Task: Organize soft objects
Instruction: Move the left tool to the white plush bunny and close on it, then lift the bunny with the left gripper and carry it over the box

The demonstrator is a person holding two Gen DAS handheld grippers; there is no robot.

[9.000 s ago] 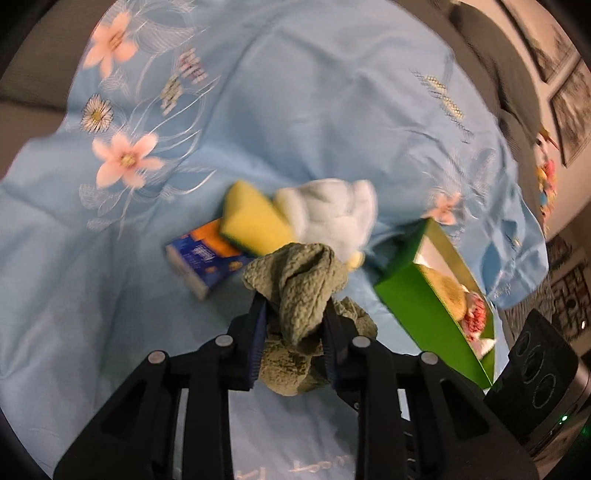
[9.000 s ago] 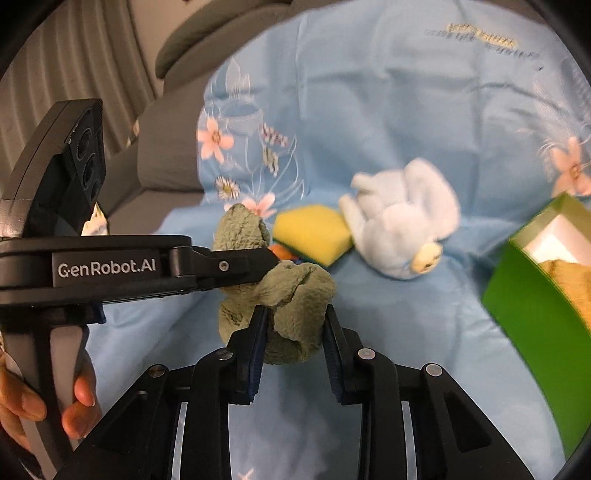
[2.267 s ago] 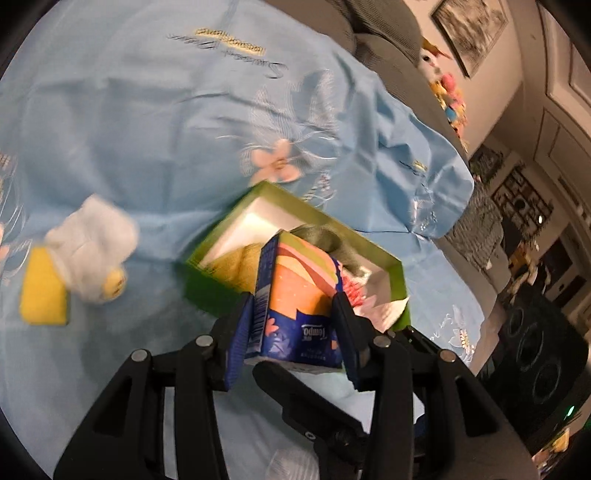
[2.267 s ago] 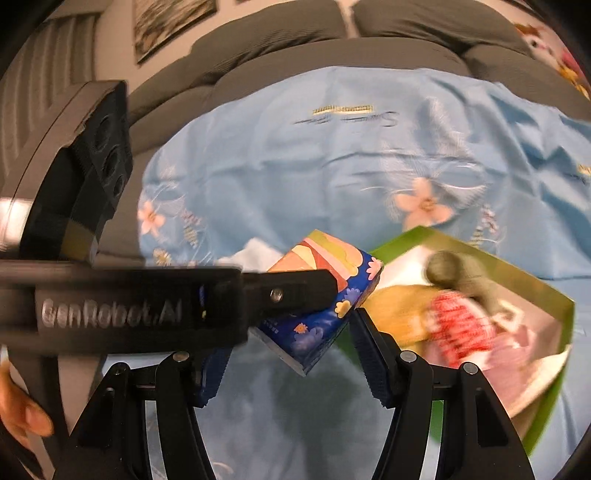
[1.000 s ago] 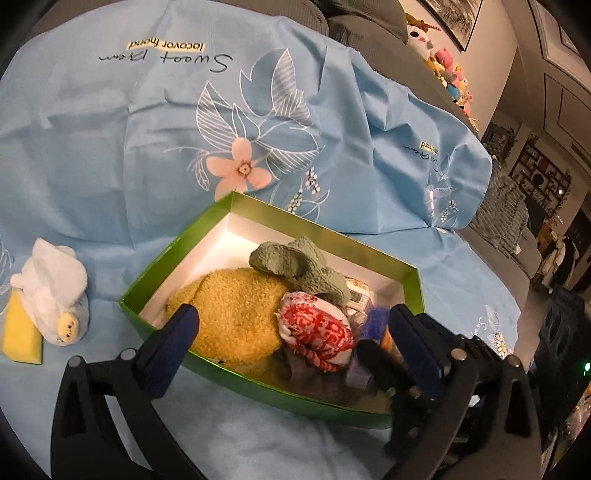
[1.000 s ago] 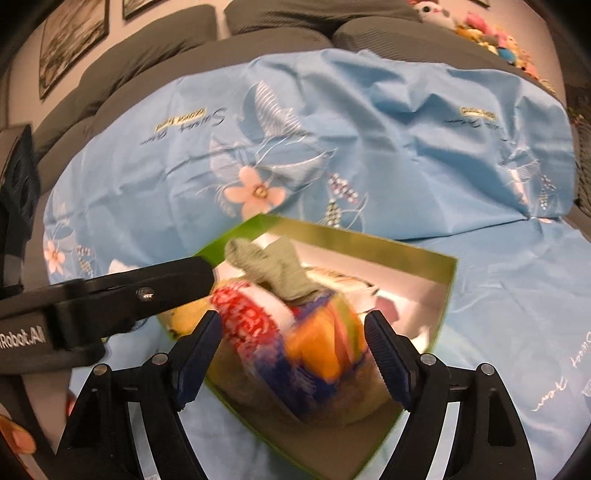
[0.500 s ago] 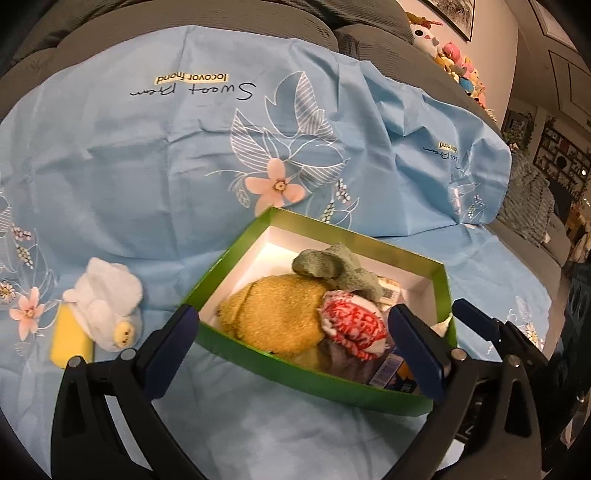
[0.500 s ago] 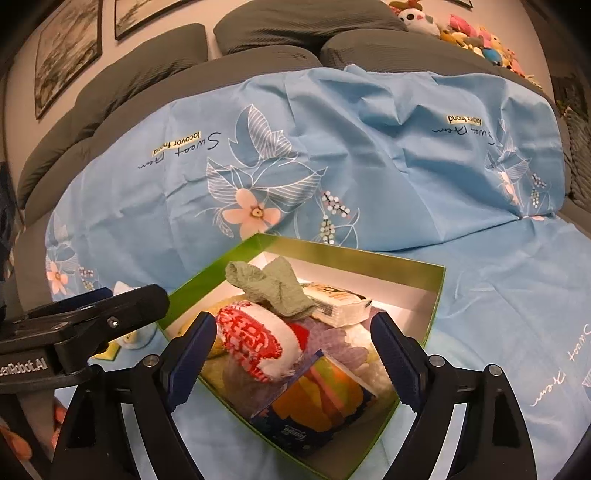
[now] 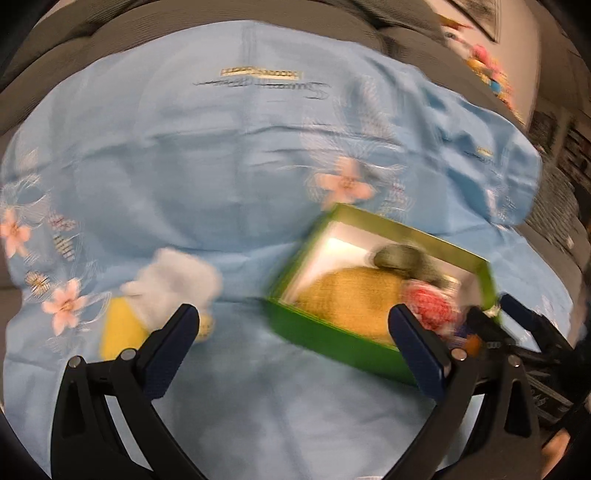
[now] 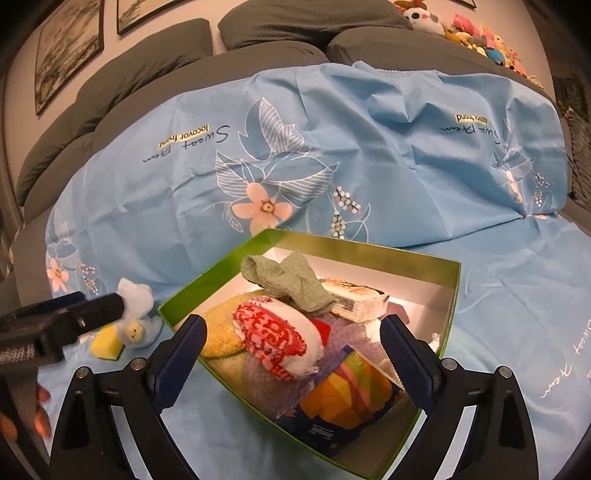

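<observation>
Grey sofa cushions [image 9: 92, 33] sit behind a pale blue floral sheet [image 9: 229, 155] that covers our whole working surface. From the left wrist, blurred, we see our left gripper [image 9: 291, 332] with its fingers spread wide and nothing between them. Just beyond its left finger lie the white plush toy [image 9: 177, 280] and the yellow sponge [image 9: 118, 328], touching each other on the sheet, well apart from the green box [image 9: 325, 336]. We judge these two are what remains to be gathered, which would explain the left claw facing them released.

From the right wrist, sharp, our right gripper [image 10: 293, 339] is likewise spread and empty, poised over the near side of the green box [image 10: 369, 247]. Inside we see a yellow fluffy item [image 10: 221, 332], a red-and-white cloth [image 10: 277, 339], a green knitted cloth [image 10: 288, 284] on top, a pale tissue pack [image 10: 354, 299] and a colourful tissue pack [image 10: 343, 398] wedged at the near wall. The box holds the pile together, so loose soft things cannot sprawl. At the left edge we see the other gripper's body near the plush toy [image 10: 136, 317] and sponge [image 10: 105, 343].
</observation>
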